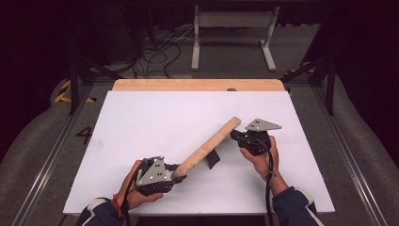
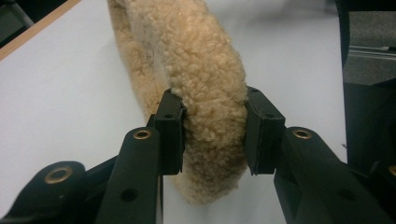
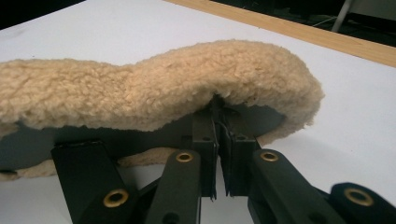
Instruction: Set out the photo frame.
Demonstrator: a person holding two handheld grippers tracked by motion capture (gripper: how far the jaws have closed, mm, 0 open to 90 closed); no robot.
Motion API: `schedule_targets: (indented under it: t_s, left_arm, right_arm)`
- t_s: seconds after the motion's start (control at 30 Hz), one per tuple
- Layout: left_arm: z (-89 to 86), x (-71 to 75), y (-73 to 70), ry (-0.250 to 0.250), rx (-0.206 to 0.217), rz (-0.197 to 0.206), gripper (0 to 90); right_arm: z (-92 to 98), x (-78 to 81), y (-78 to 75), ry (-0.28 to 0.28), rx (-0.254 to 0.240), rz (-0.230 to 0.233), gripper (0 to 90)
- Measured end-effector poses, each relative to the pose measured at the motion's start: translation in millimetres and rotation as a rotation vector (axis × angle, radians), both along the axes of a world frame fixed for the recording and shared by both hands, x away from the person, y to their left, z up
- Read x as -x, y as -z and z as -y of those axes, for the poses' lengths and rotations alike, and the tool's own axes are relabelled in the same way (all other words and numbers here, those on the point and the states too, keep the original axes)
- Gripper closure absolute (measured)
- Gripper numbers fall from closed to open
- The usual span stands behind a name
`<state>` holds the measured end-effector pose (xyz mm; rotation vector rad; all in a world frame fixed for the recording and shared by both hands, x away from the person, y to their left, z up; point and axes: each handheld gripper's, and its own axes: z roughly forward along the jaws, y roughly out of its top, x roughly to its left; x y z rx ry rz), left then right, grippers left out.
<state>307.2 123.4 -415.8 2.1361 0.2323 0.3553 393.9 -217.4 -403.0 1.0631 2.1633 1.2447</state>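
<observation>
One long tan fleecy pad [image 1: 209, 146], curly-napped

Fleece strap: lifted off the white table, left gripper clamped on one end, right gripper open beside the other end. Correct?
Not quite. The right gripper is shut on the fleece strap, pinching its edge; the right gripper view shows this. The rest holds: the left gripper clamps the near end, and the strap is lifted off the white table.

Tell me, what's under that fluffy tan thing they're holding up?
Under the fleece cover, stretched between the left gripper and right gripper, lies the white table with a dark strap hanging down. The fleece hides its own inside.
</observation>
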Motion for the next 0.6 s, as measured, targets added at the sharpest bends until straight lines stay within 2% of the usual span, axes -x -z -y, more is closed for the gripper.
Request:
schedule_targets:
  t_s: [0.17, 0.33, 0.6]
  left_arm:
    - [2.6, 1.5, 0.0, 0.000, 0.004, -0.003, 63.5]
    - [5.6, 1.9, 0.6, 0.010, 0.012, -0.019, 63.0]
    - [10.9, 1.8, 1.3, 0.025, 0.031, -0.051, 62.2]
  right_arm:
    - [-3.2, -0.2, 1.2, -0.003, -0.009, -0.015, 86.6]
    - [-12.4, -0.8, 0.0, -0.014, 0.010, 0.002, 86.8]
    - [-18.1, -5.2, -1.5, -0.017, 0.013, -0.003, 86.6]
